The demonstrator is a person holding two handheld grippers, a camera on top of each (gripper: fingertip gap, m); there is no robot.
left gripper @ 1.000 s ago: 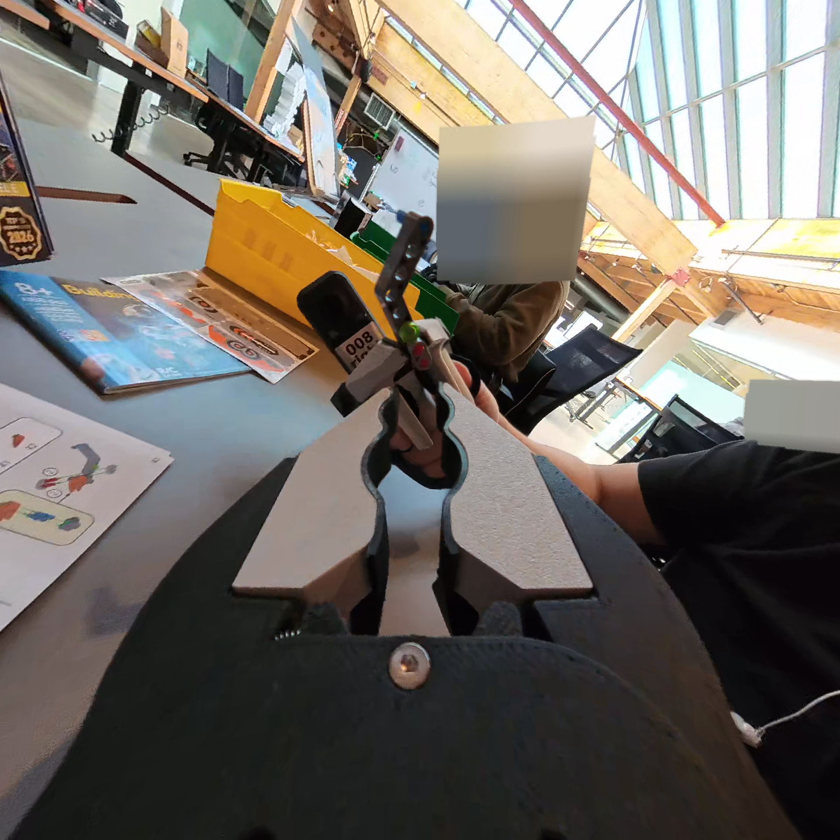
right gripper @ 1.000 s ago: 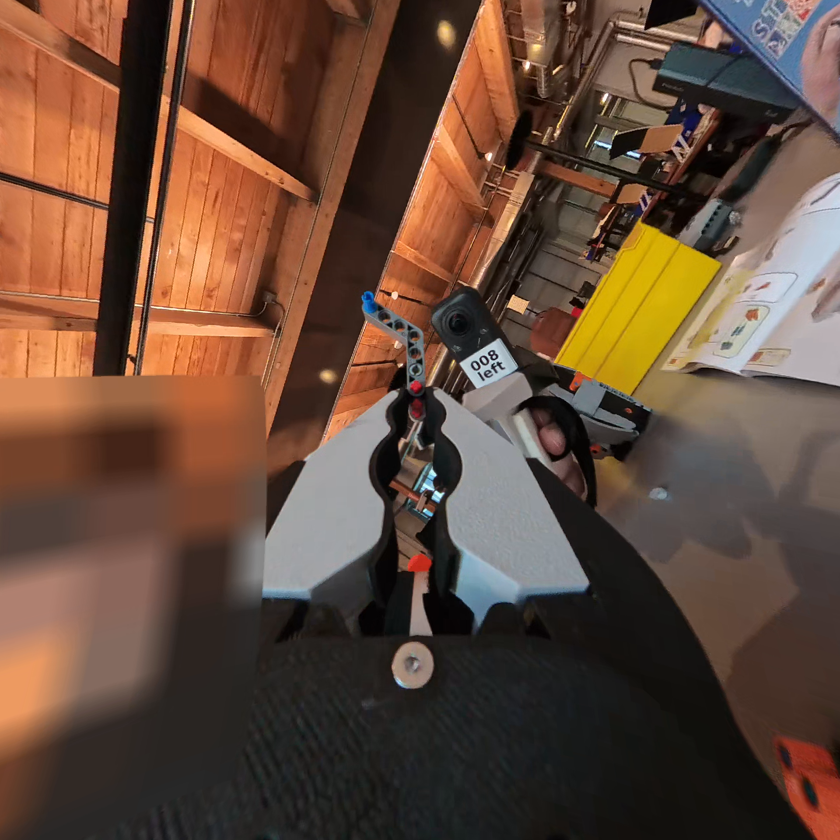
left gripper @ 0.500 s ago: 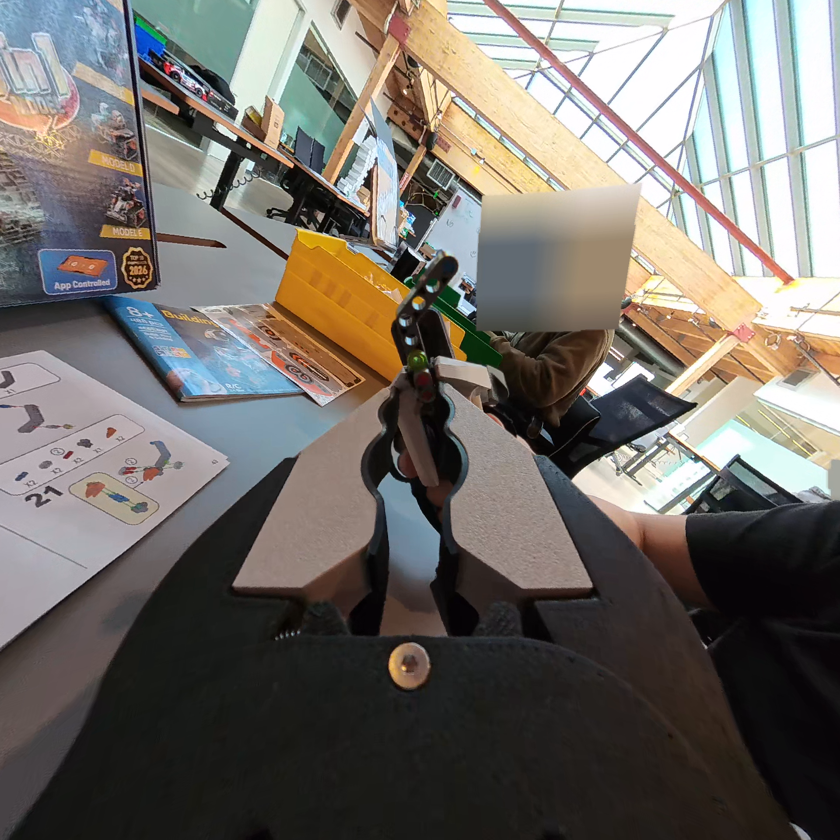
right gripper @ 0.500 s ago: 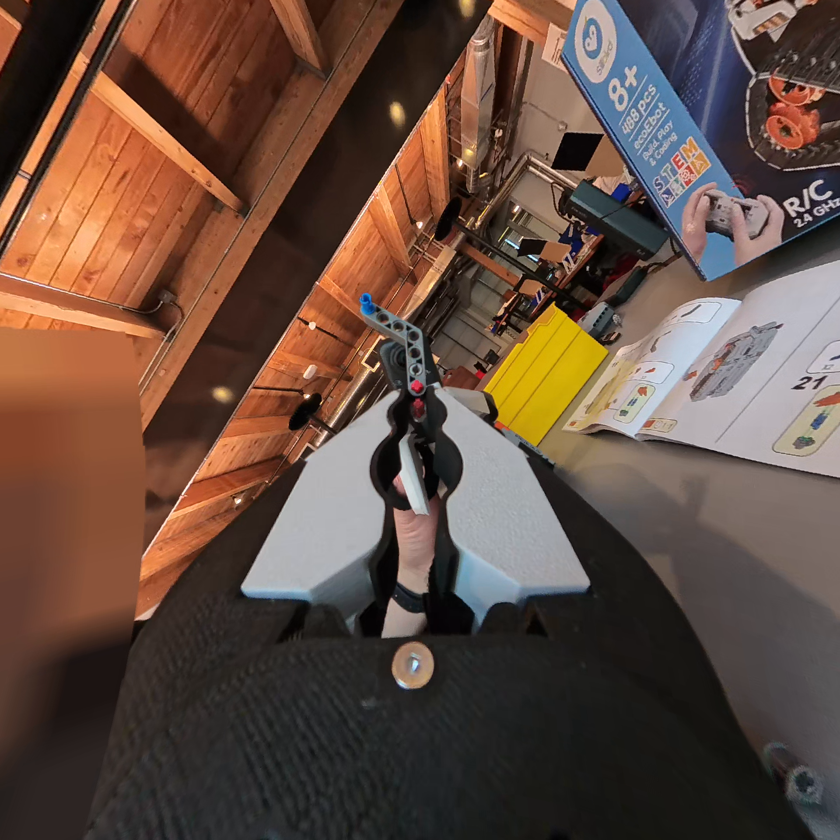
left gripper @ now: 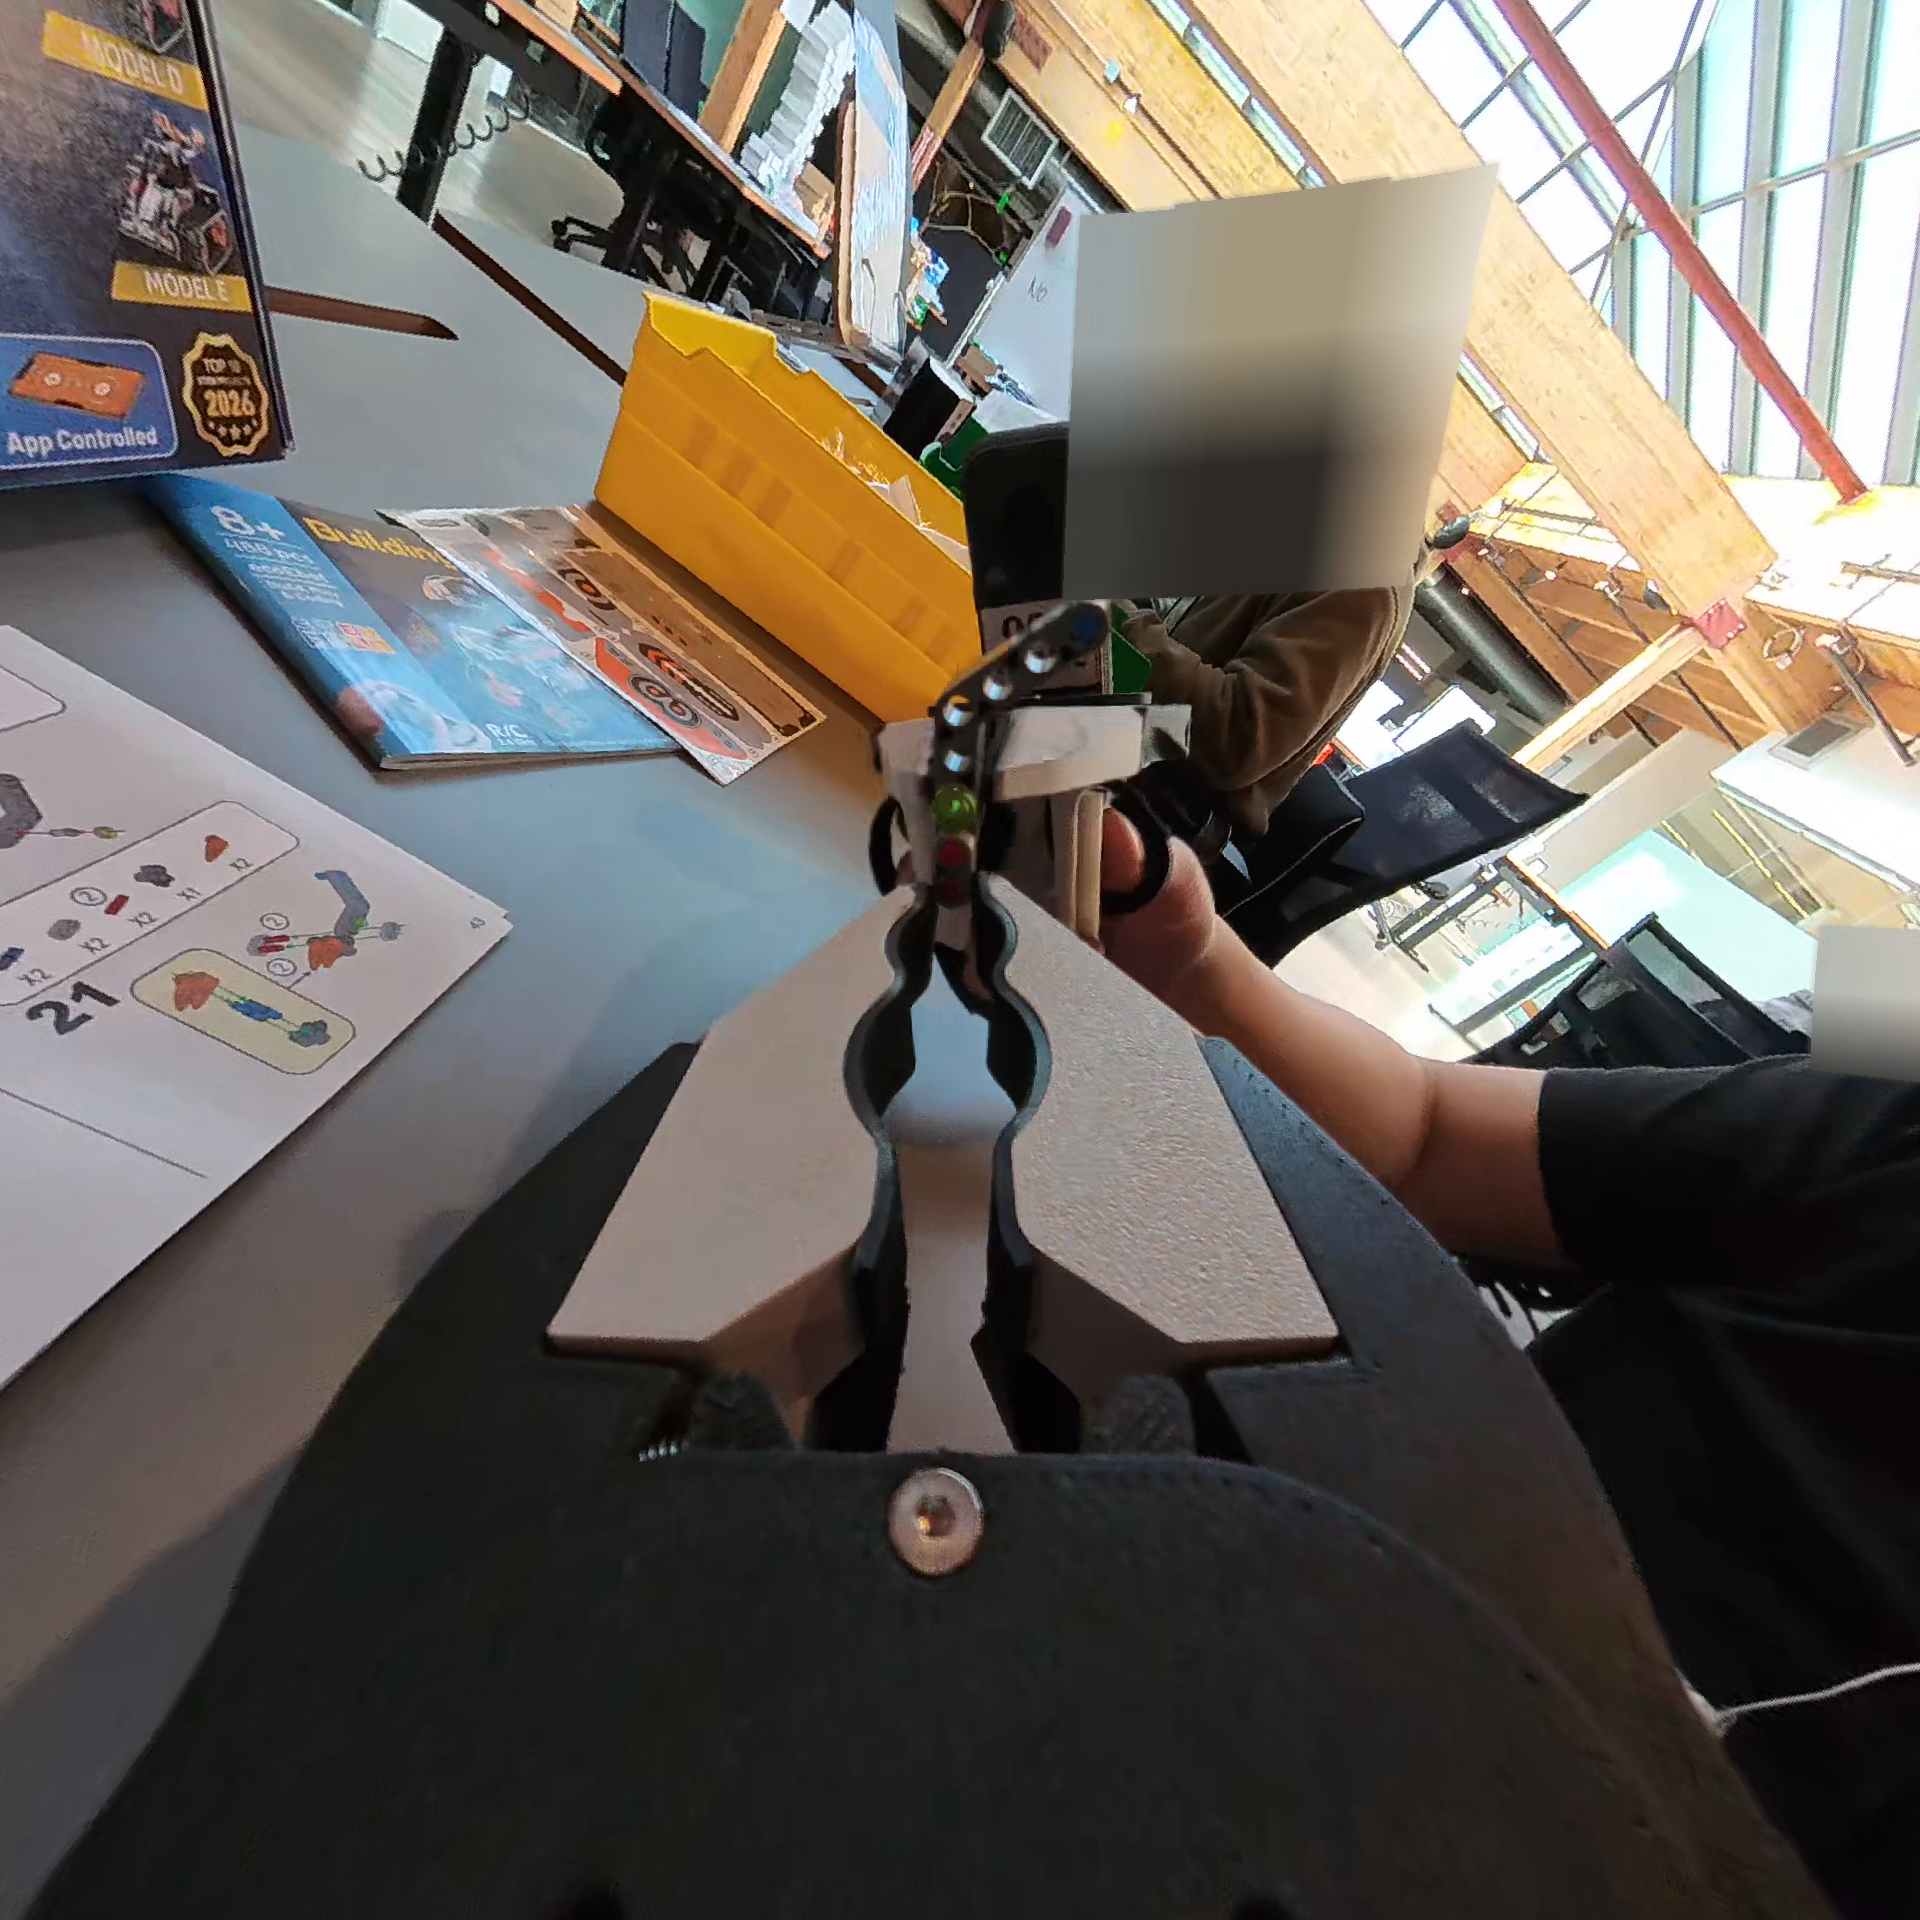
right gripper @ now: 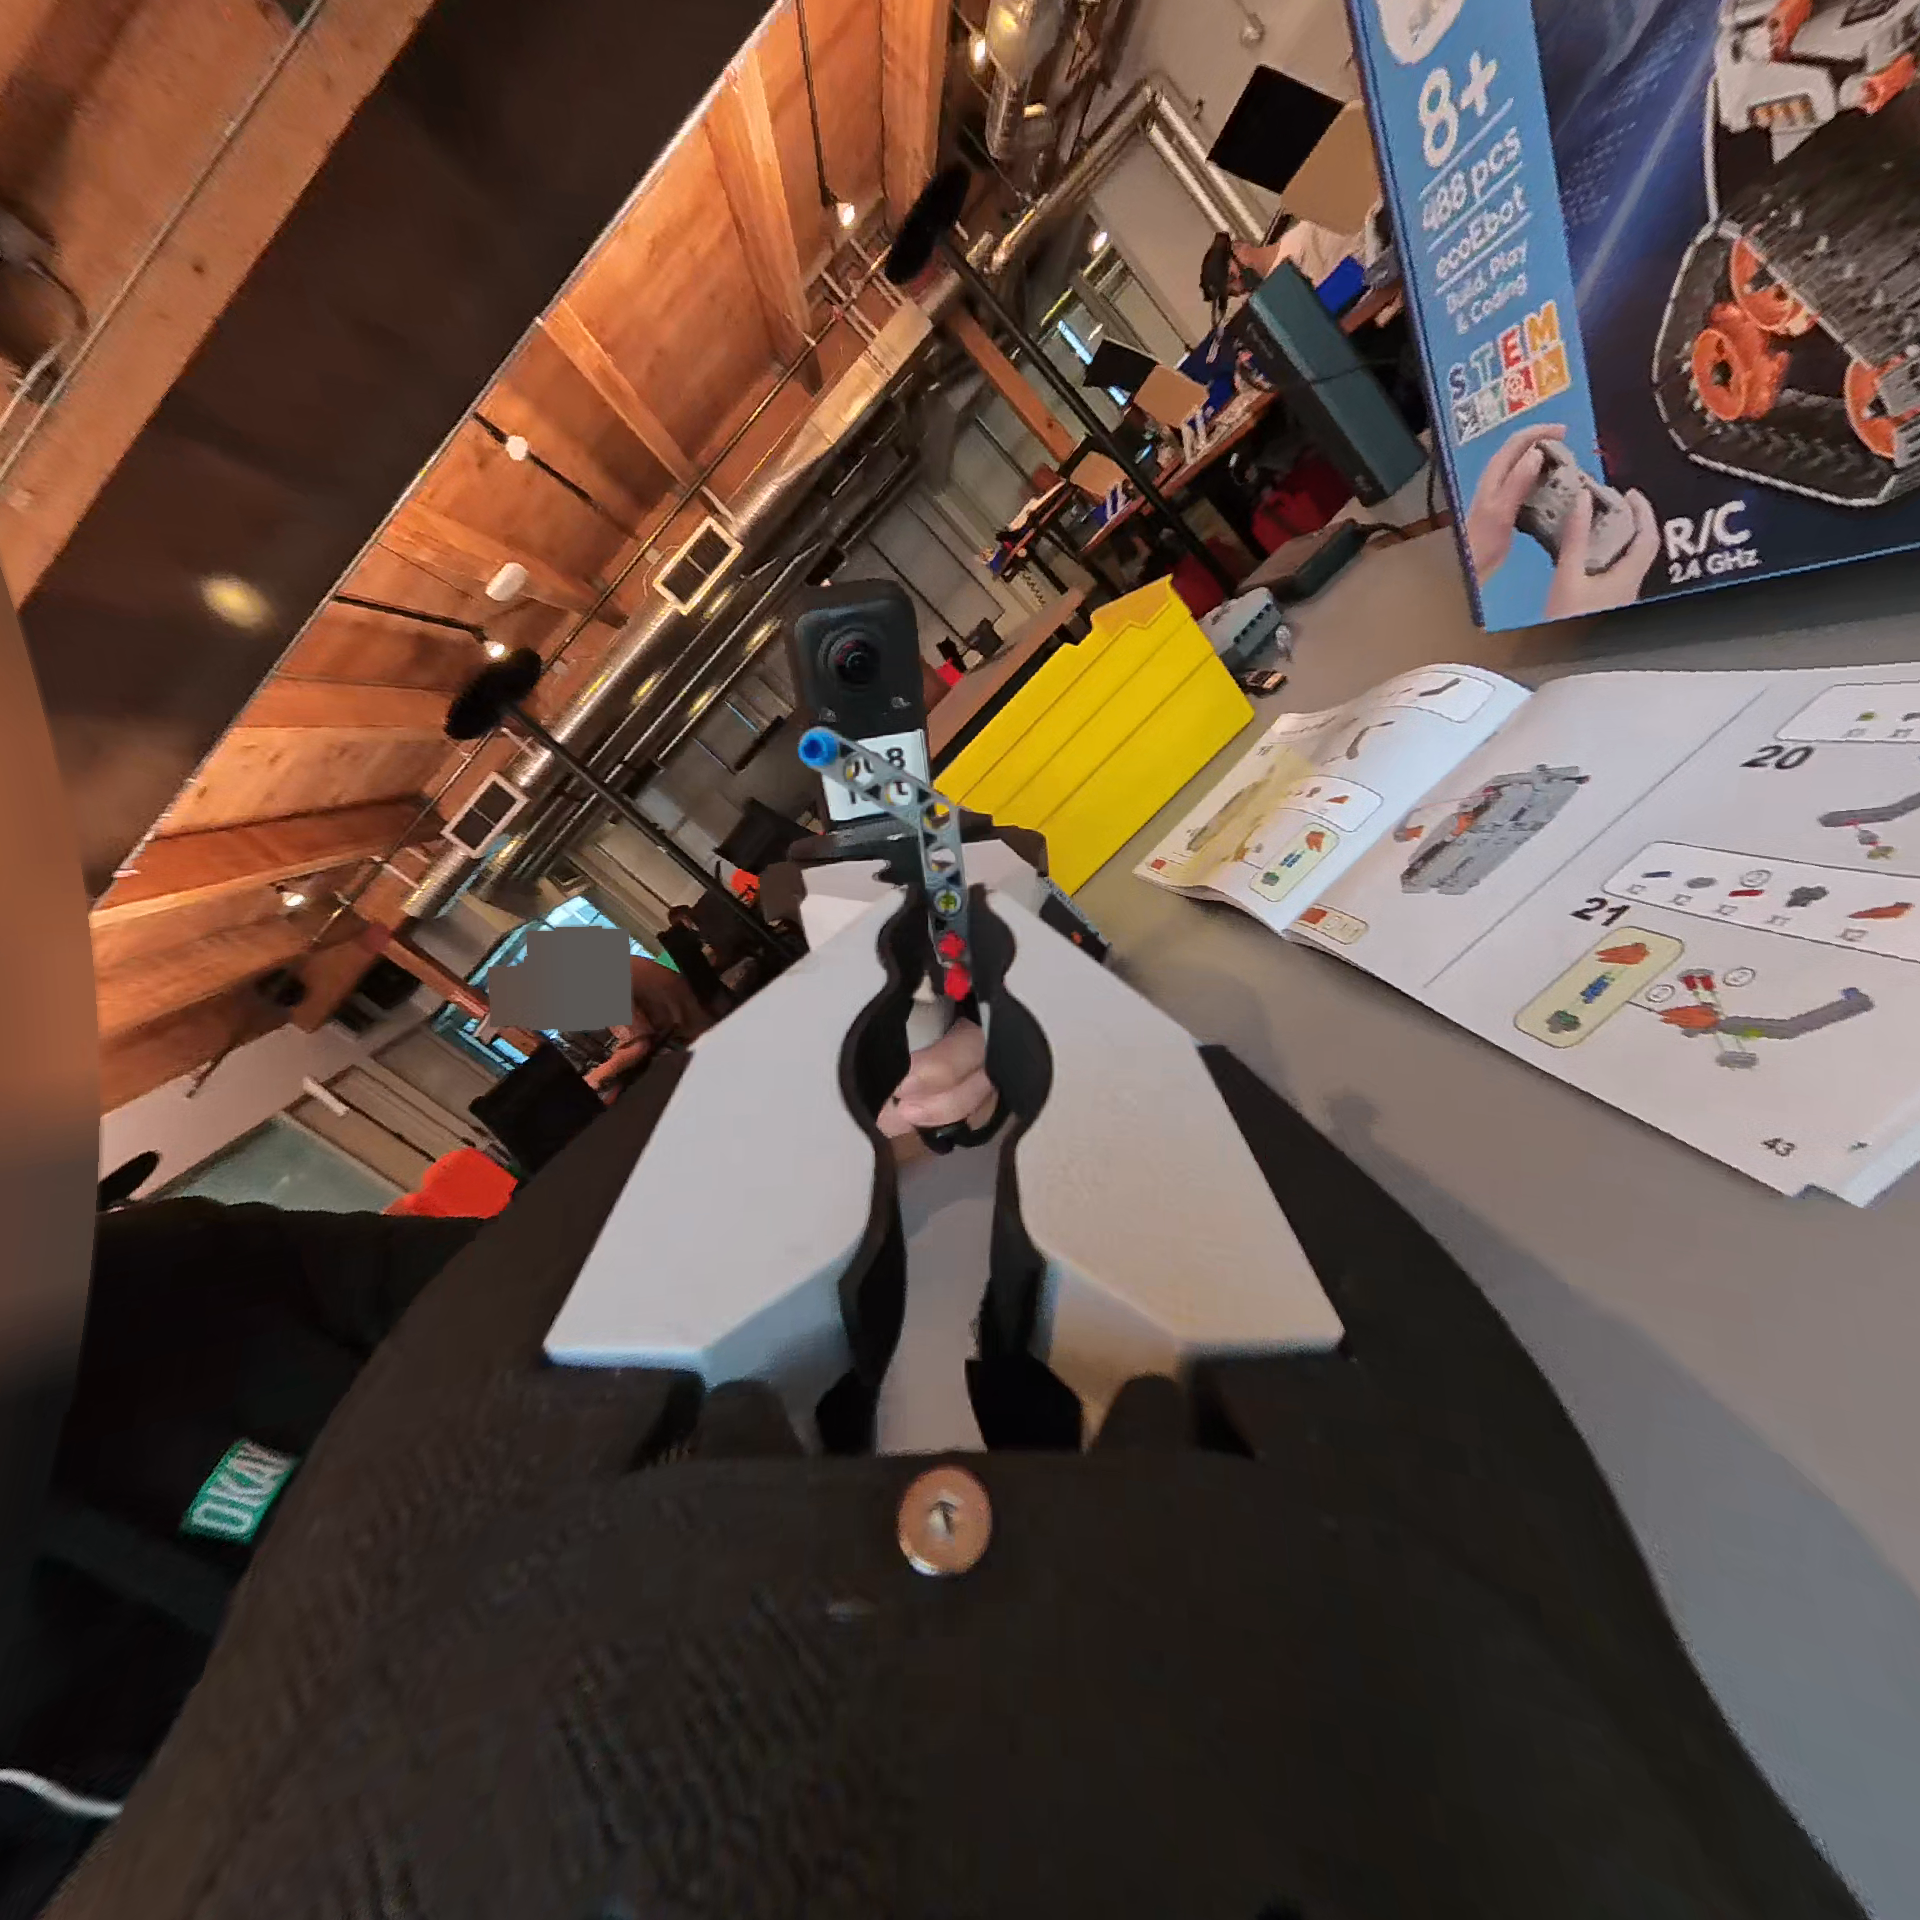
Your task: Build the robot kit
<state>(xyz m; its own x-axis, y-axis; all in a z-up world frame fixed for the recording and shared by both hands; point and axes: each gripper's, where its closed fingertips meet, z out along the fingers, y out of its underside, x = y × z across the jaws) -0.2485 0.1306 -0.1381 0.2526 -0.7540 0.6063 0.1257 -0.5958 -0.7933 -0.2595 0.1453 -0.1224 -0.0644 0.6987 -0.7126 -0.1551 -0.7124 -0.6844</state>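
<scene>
Compared with a second ago, both tools have tipped downward, so more of the grey counter [left gripper: 644,894] now shows, along with the open white instruction booklet [right gripper: 1621,894] and the upright blue toy box [right gripper: 1662,291]; the other tool's camera, then off to one side, now sits directly behind the beam. The left tool [left gripper: 951,904] and the right tool [right gripper: 951,987] face each other tip to tip above the counter, and each is clenched on the lower end of the same small bent grey plastic building beam with a row of holes [left gripper: 971,717]. The beam's long axis stands roughly upright from the fingertips, then angles off near the top, ending in a blue pin [right gripper: 816,746]. Red pins [right gripper: 951,961] sit at the gripped end, with a green pin [left gripper: 954,805] just above them. A yellow plastic bin [left gripper: 769,499] rests on the counter behind, beside a blue-covered booklet [left gripper: 416,634] and a sticker sheet [left gripper: 644,634].
</scene>
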